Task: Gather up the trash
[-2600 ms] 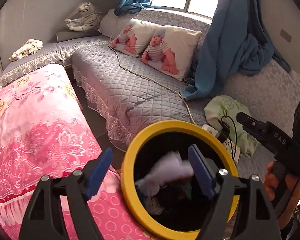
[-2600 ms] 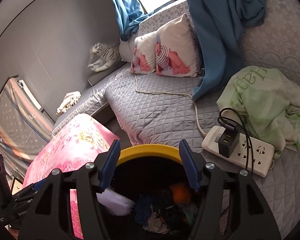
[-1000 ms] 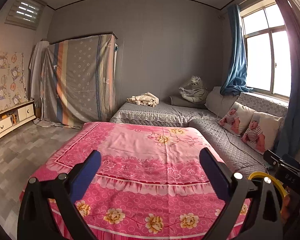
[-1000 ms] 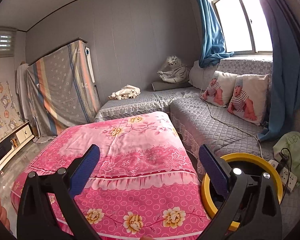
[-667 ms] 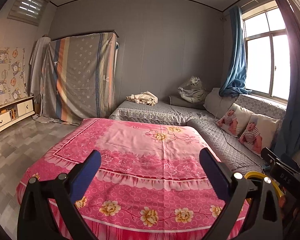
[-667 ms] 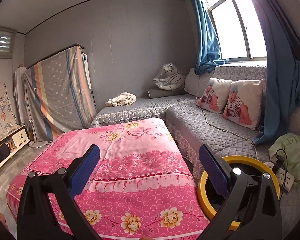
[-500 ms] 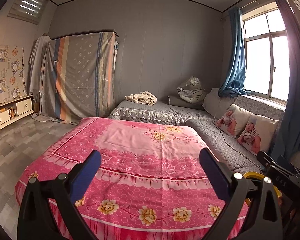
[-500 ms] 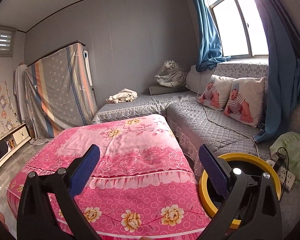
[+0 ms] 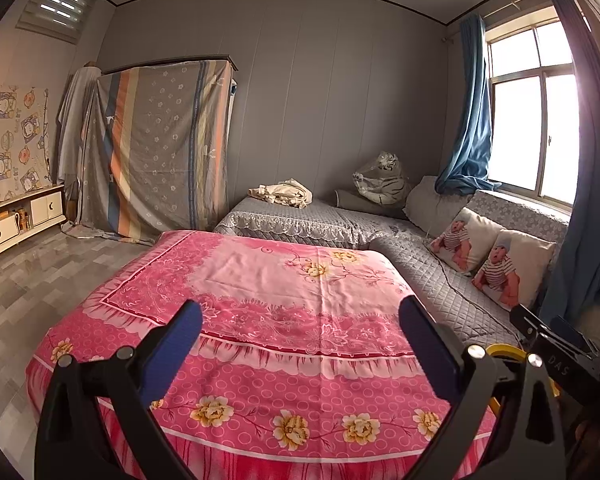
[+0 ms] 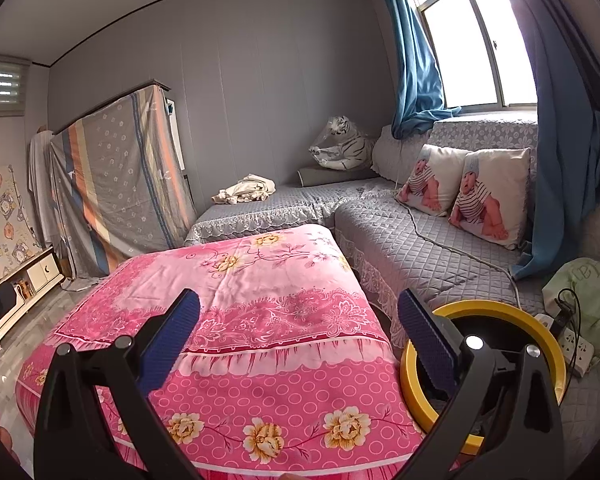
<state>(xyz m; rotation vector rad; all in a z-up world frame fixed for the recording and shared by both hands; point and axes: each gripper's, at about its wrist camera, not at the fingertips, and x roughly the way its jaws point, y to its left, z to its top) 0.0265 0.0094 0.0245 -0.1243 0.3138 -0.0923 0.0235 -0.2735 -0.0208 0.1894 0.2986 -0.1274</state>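
Observation:
A black trash bin with a yellow rim [image 10: 500,312] stands at the right between the pink table and the grey sofa; a sliver of its rim shows in the left wrist view [image 9: 504,350]. My left gripper [image 9: 300,344] is wide open and empty over the pink flowered tablecloth [image 9: 268,280]. My right gripper [image 10: 298,336] is wide open and empty, its right finger in front of the bin. The right gripper's body shows at the right edge of the left wrist view [image 9: 556,356]. No loose trash shows on the tablecloth.
A grey quilted corner sofa [image 10: 420,240] carries two baby-print pillows [image 10: 488,196], a toy tiger [image 10: 344,144], a cream cloth heap [image 10: 244,192], a green cloth [image 10: 588,296] and a power strip [image 10: 572,344]. A covered cabinet [image 9: 156,152] stands at the back.
Both grippers have swung up and away from the bin's mouth, where trash was dropped, to face the room. Both jaws have opened wider. In the last second the views barely shift.

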